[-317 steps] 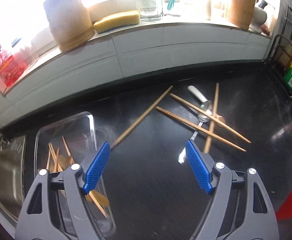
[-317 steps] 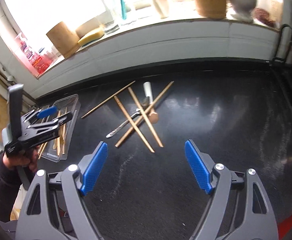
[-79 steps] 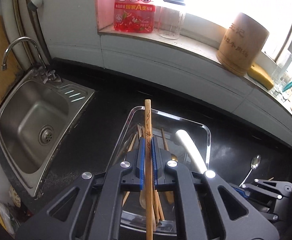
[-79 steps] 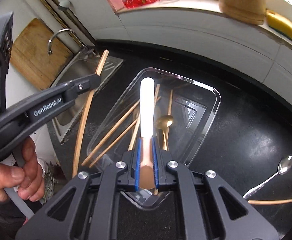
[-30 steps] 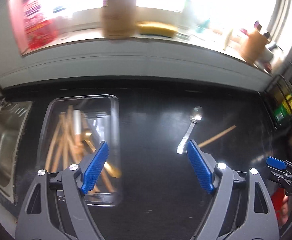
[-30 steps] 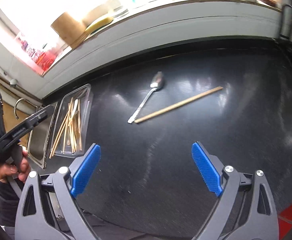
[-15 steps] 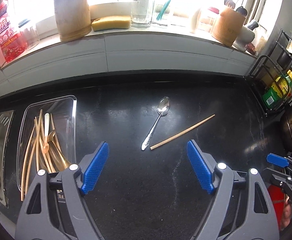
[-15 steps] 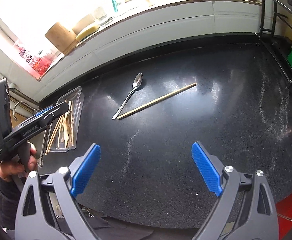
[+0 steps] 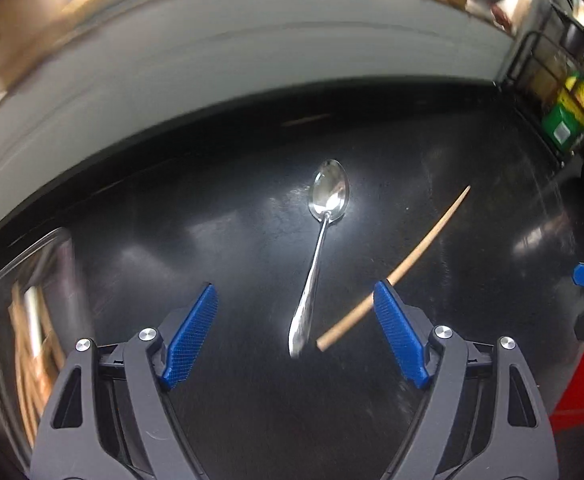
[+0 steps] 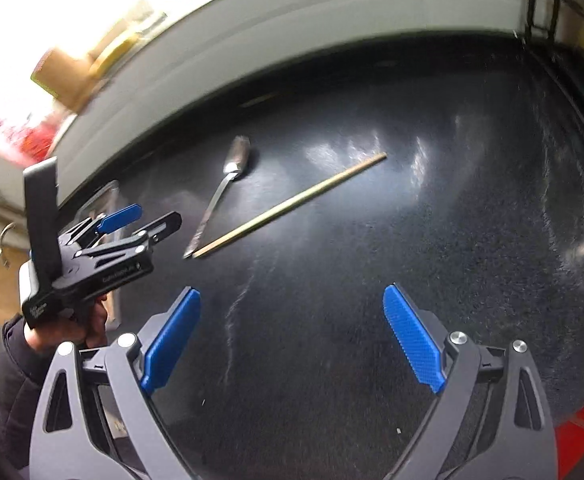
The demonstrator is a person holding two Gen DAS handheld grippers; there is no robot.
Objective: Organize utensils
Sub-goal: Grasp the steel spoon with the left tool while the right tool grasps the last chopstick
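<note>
A silver spoon (image 9: 319,248) lies on the black counter, bowl away from me, with a wooden chopstick (image 9: 396,272) slanting to its right. My left gripper (image 9: 294,340) is open and empty, its jaws either side of the spoon's handle end and just above it. The clear tray (image 9: 24,276) holding chopsticks and spoons sits at the left edge. In the right wrist view the spoon (image 10: 220,196) and chopstick (image 10: 292,204) lie ahead. My right gripper (image 10: 292,340) is open and empty, well short of them, with the left gripper (image 10: 148,220) to its left.
A white tiled ledge (image 9: 252,48) runs along the back with wooden holders and a sponge on it. A wire rack with a green box (image 9: 564,124) stands at the right end. A sink tap (image 10: 6,240) shows at far left.
My left gripper has moved forward and down close to the spoon's handle. My right gripper has also moved nearer the spoon and chopstick. Both stay open.
</note>
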